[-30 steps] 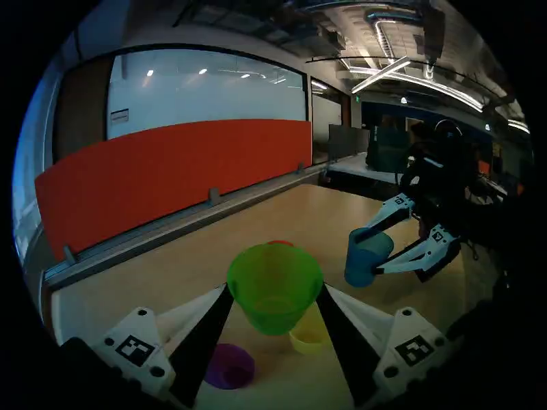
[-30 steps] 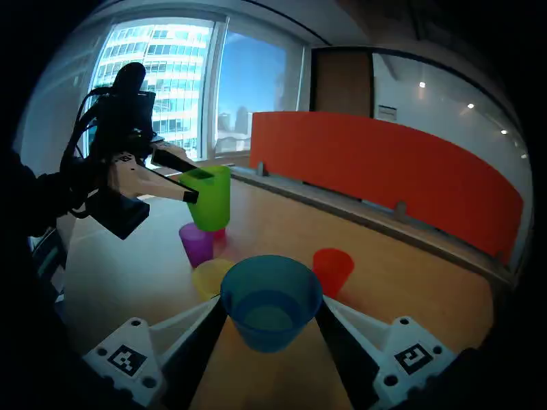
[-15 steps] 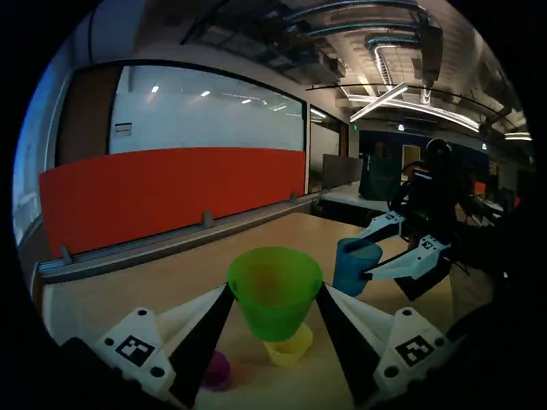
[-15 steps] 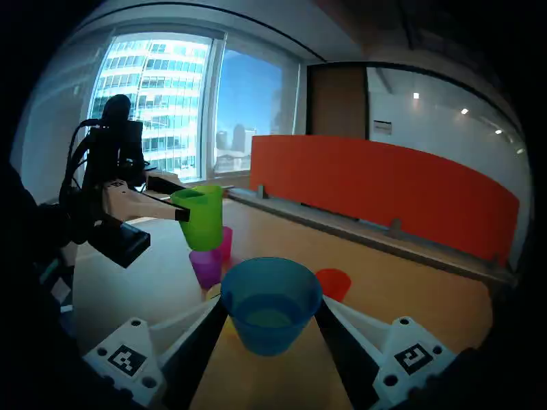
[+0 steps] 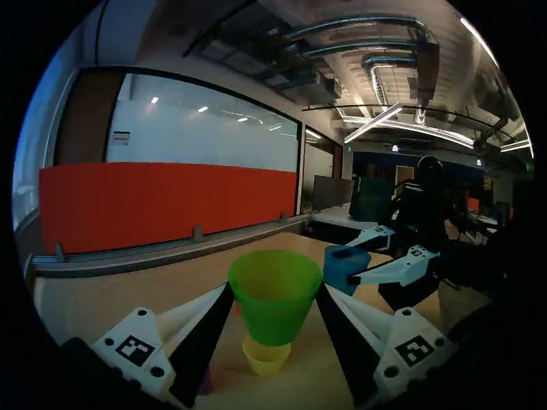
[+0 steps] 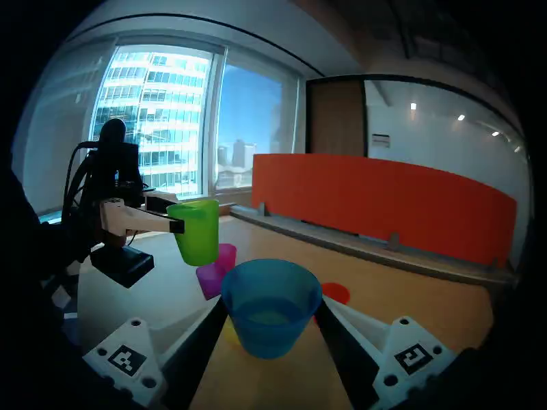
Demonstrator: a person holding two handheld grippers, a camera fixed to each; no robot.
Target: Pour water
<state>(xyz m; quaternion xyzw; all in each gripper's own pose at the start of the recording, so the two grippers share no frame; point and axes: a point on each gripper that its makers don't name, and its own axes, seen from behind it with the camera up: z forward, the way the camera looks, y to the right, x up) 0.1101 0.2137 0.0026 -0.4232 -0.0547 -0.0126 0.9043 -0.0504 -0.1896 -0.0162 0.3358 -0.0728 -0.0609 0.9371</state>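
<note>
Your left gripper has its fingers closed on the two sides of a green cup, which is upright and lifted off the wooden worktop. A yellow cup stands on the worktop directly beneath it in the left gripper view.

Your right gripper has its fingers pressed against both sides of a blue cup. This cup is also raised and upright. Water lies in its bottom, filling it only part way.

In the left gripper view the blue cup hangs just beside the green one, at about the same height. The two are near each other but not touching.

In the right gripper view a purple cup and a pink cup stand side by side on the worktop under the green cup. This is toward the worktop edge that faces the windows. The rim of a red cup shows behind the blue cup, between it and the far edge. An orange partition runs along that far edge.
</note>
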